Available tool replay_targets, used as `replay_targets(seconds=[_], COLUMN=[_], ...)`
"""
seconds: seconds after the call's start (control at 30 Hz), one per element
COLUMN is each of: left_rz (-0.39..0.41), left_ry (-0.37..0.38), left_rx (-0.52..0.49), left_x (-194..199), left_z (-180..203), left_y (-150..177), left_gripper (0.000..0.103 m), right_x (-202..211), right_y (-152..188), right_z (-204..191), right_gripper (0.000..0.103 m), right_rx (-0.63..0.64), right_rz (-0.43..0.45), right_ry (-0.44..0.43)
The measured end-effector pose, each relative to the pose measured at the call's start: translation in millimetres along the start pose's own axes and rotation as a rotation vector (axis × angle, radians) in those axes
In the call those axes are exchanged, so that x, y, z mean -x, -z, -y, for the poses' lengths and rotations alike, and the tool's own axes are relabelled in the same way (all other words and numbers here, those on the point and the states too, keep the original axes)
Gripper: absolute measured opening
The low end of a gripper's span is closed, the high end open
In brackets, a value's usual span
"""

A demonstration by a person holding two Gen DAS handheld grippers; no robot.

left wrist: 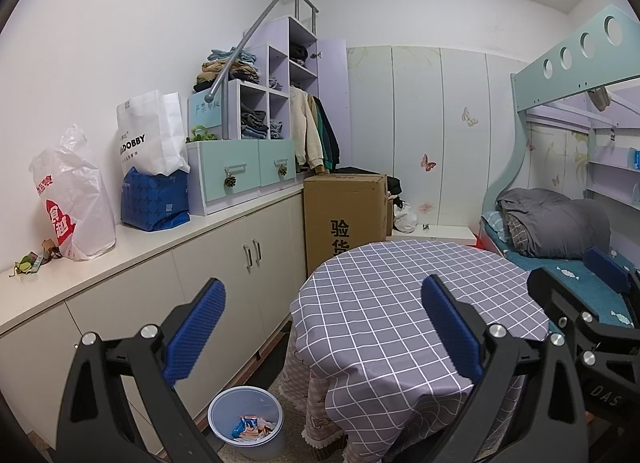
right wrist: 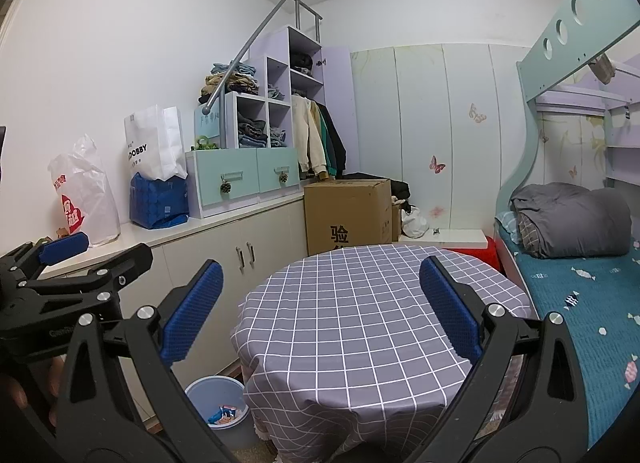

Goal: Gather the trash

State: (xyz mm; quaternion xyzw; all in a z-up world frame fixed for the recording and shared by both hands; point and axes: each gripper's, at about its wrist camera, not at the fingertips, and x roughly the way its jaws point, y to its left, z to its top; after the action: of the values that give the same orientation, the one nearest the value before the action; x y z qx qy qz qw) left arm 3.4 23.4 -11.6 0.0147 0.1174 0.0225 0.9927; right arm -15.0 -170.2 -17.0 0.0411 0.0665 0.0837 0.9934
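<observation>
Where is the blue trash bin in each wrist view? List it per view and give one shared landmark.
Left wrist view: the blue trash bin sits bottom centre-left on the floor, wrappers inside, left of the checked tablecloth.
Right wrist view: the bin is lower left, partly hidden by the tablecloth's edge.
Shared landmark: the cardboard box behind the table.

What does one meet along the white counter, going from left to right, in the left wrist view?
Small scraps → white plastic bag with red print → blue bag with the white paper bag above it → mint drawer unit.
</observation>
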Motion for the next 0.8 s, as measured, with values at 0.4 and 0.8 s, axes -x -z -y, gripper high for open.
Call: replay_targets(seconds=[0.4, 0.8], left_rz=[0.0, 0.0], left_ry=[-0.001, 0.001], left_rx=[0.0, -0.001], left_x=[0.0, -0.1], left_z=[-0.6, -1.6], left_y=[-0.4, -0.6], left_gripper=[0.096, 0.096], right_x=[-0.1, -0.5], right_y=[0.2, 0.1], right_z=[-1.6, -1.8], right_gripper=[0.097, 0.097], right_rx=[0.002, 0.001], right_rz=[0.002, 0.001], right_ry=[-0.001, 0.0])
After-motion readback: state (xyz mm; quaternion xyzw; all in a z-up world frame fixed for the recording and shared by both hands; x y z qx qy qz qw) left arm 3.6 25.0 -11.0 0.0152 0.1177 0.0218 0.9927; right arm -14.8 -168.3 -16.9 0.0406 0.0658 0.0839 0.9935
